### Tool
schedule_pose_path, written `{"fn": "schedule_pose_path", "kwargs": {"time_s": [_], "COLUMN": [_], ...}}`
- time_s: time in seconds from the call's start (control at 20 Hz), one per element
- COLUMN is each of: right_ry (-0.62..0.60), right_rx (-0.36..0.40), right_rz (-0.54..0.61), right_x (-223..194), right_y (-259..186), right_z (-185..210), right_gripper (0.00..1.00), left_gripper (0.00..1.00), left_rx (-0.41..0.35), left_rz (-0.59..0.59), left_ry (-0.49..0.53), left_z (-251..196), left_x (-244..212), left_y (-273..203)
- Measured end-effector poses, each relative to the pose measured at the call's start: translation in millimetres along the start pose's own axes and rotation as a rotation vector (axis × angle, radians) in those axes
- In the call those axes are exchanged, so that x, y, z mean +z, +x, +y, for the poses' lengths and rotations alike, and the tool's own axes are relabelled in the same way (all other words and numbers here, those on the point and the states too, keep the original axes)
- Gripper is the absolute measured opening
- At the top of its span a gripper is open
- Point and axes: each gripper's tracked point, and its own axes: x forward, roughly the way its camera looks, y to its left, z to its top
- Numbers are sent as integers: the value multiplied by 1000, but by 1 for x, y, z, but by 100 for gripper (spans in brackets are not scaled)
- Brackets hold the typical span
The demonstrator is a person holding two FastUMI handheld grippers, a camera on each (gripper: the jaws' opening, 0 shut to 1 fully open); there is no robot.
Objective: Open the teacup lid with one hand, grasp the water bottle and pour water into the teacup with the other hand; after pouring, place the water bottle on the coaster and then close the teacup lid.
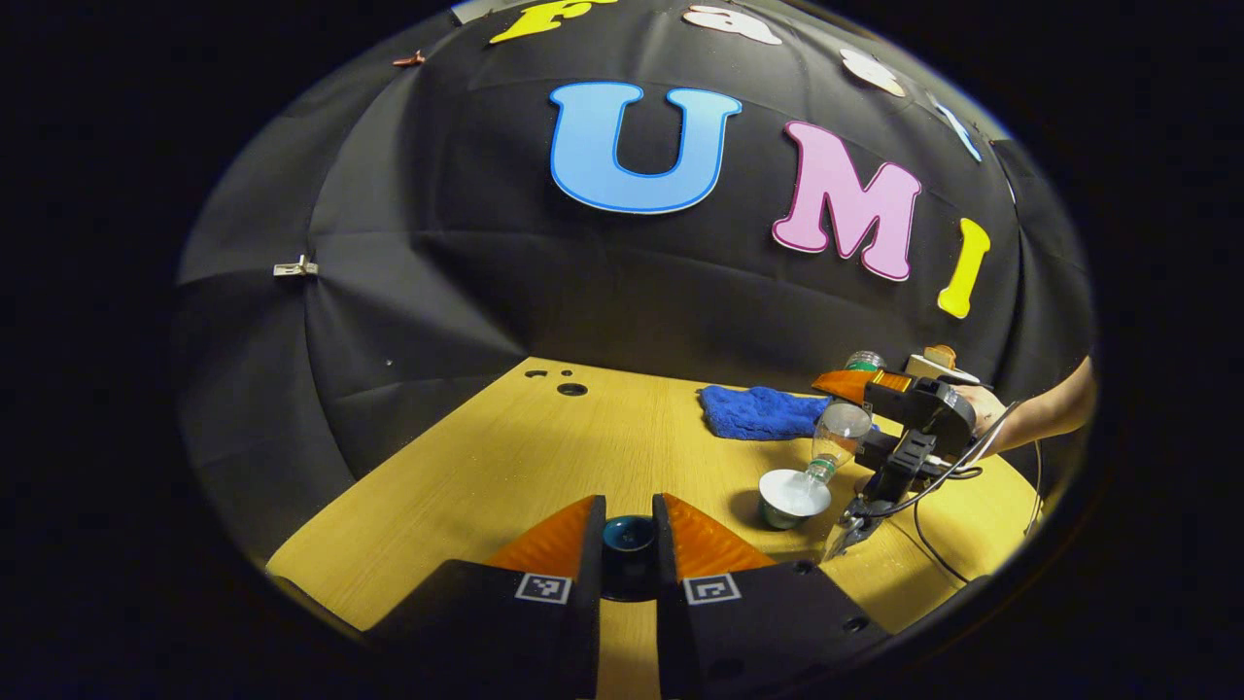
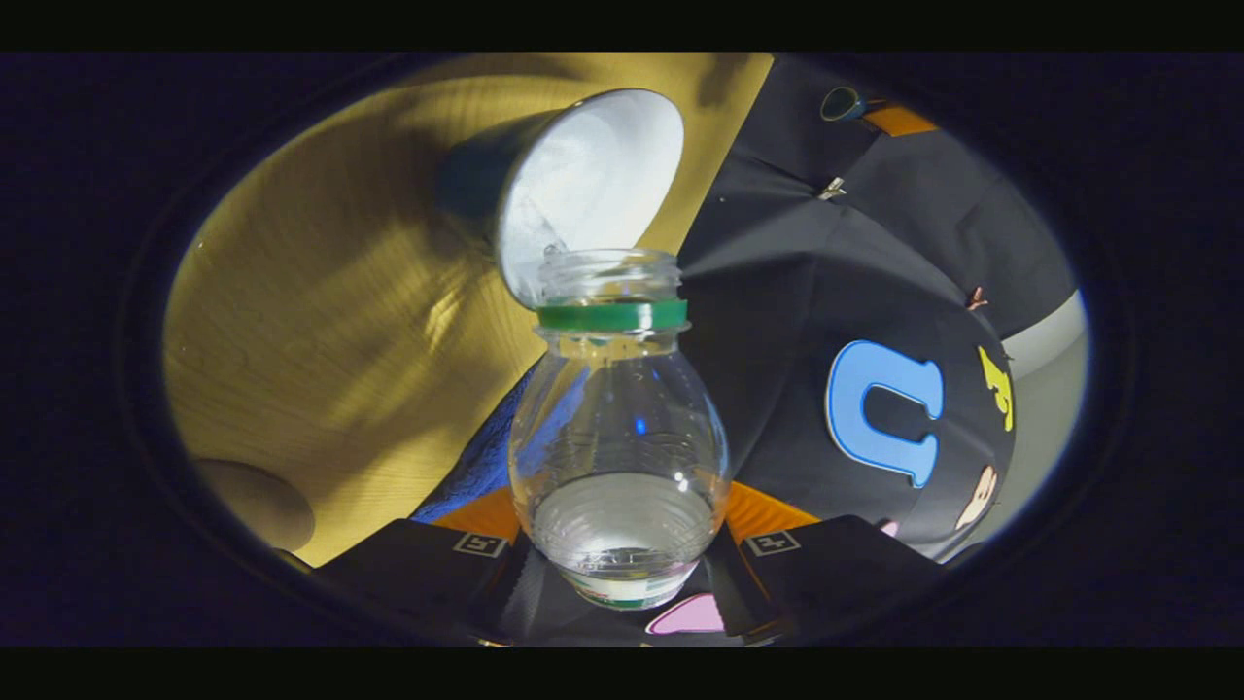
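One bottle (image 2: 618, 428), one teacup (image 1: 794, 497), one lid (image 1: 628, 535), one blue cloth (image 1: 763, 410) and two claws were counted on and over the wooden worktop (image 1: 505, 467). The bottle was seen to be clear plastic with a green neck ring, uncapped, a little water left in it, and was tipped neck-down with its mouth over the teacup's white inside. It was clamped at the body between both fingers of the right claw (image 2: 622, 544), which was held by a hand (image 1: 982, 408) over the worktop's right part. The small dark lid was pinched between the fingers of the left claw (image 1: 628, 540), narrowly parted around it, near the worktop's front edge, left of the teacup. The cloth lay behind the teacup.
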Motion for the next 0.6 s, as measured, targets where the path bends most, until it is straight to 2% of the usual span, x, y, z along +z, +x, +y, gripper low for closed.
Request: {"fn": "schedule_pose_path", "kwargs": {"time_s": [0.05, 0.25, 0.6], "right_ry": [2, 9, 25], "right_rx": [-1, -3, -2], "right_rz": [1, -7, -16], "right_x": [1, 4, 4], "right_y": [-2, -2, -5], "right_z": [2, 1, 0], "right_gripper": [73, 73, 73], "left_gripper": [24, 27, 27], "left_rx": [2, 10, 16], "left_rz": [-1, -3, -7], "left_ry": [-1, 0, -1], "left_z": [0, -2, -15], "left_x": [0, 1, 1], "left_y": [0, -3, -7]}}
